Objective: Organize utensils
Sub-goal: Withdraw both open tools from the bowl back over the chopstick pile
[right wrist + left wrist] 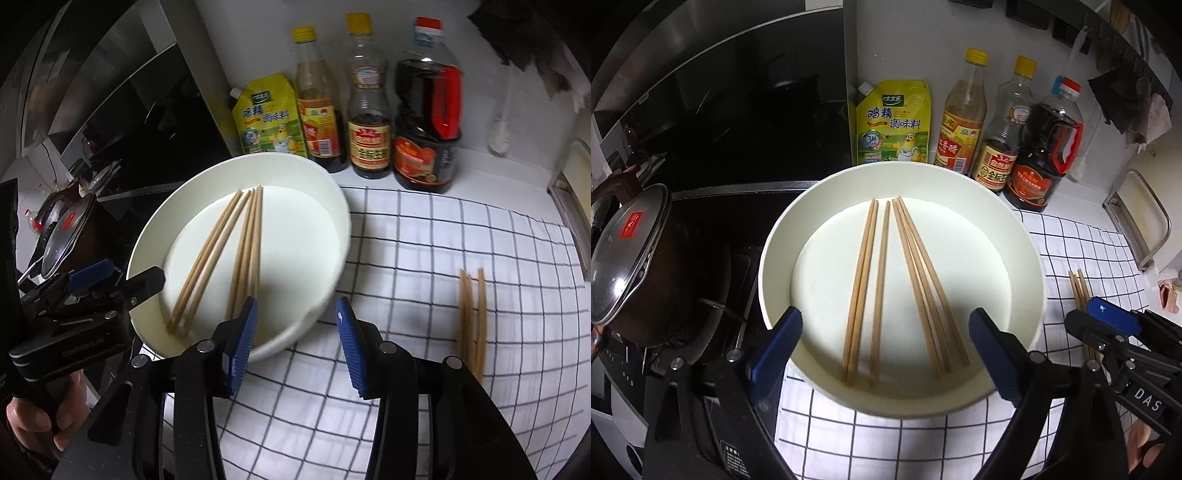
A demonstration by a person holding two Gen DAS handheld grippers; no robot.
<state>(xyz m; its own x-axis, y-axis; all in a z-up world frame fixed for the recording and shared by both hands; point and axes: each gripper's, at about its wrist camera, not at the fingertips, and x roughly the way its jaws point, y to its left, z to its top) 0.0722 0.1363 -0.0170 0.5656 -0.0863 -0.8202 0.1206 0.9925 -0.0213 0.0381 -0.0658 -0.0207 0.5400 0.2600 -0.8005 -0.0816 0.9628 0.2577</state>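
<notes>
Left wrist view
- Your left gripper (886,354): its blue-padded jaws stand wide apart with nothing between the pads, hanging over the near rim of the basin.
- Round white plastic basin (775,236): sits on the white cloth with a black grid (1078,243) that covers the table.
- Wooden chopsticks in the basin (905,288): flat on the bottom in two fanned groups, three on the left and, as far as you can count, three or four on the right, ends pointing toward you.
- Loose wooden chopsticks on the cloth (1080,291): to the right of the basin, partly hidden behind your right gripper (1108,321).
- Behind the basin: yellow seasoning pouch (894,125), two yellow-capped bottles (964,122) and a large dark sauce jug with a red handle (1049,147), in a row at the wall.
- Left edge: dark pot with a glass lid (628,251) on the stove.

Right wrist view
- Right gripper (299,347): jaws partly open and empty, above the cloth just beside the basin's near right rim (332,295).
- Basin chopsticks (229,258): both groups lie inside, apart from the pads.
- Loose chopsticks (472,317): a small bundle on the cloth to the right, well apart from the basin; motion blur keeps you from counting them.
- Left gripper (122,280): over the basin's left rim, held in your hand (40,417).
</notes>
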